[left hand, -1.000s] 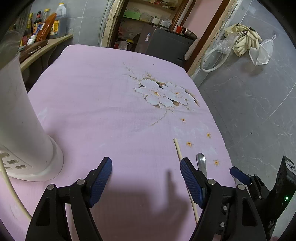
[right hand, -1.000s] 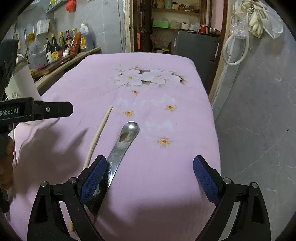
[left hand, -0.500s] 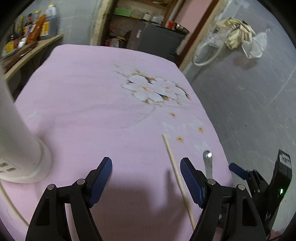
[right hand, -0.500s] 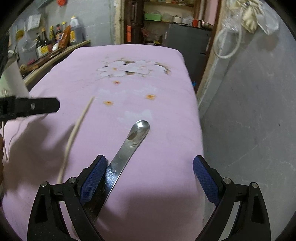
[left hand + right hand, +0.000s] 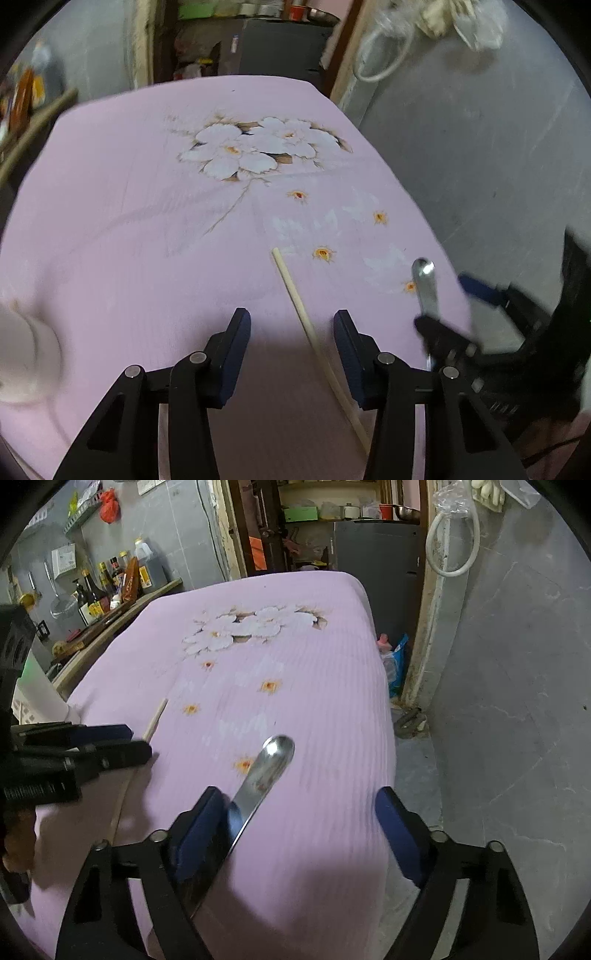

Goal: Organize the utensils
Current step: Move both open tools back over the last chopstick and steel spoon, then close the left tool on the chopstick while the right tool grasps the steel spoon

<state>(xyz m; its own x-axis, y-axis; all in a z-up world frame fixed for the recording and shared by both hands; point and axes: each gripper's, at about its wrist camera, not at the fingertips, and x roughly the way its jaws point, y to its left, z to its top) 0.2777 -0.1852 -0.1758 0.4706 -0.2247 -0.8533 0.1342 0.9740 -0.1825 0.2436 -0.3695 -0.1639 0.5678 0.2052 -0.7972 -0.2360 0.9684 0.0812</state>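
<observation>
Here, no writing reads clearly: the bottles (image 5: 110, 583) on the wooden shelf at the far left carry yellow and red labels, but their print is too small to make out, and the paper notice on the tiled wall above them is just as illegible. The largest is a jug of dark liquid with a yellow label; beside it stand slimmer dark bottles and an orange-brown pouch.

The pink cloth (image 5: 129, 221), printed with white flowers, covers the table. On it lies a pale wooden chopstick (image 5: 295, 295), running from the cloth's middle back toward the camera. The left gripper (image 5: 291, 343) straddles it: its jaws have just been closing, the chopstick sits between the blue pads nearer the right-hand one, and neither pad presses on it, so the grip is still loose. A white plastic base (image 5: 26, 362) stands blurred at the left edge.

The steel spoon (image 5: 266, 768) lies to the right of the chopstick, near the cloth's edge, bowl pointing away. The right gripper (image 5: 299, 834) has also just been narrowing; the spoon's handle runs along the inner face of the left-hand pad (image 5: 195, 830), while the other pad stands well clear, so nothing is clamped.

On the far shelves sit a green box, a red cup and a metal bowl; their contents cannot be seen.
</observation>
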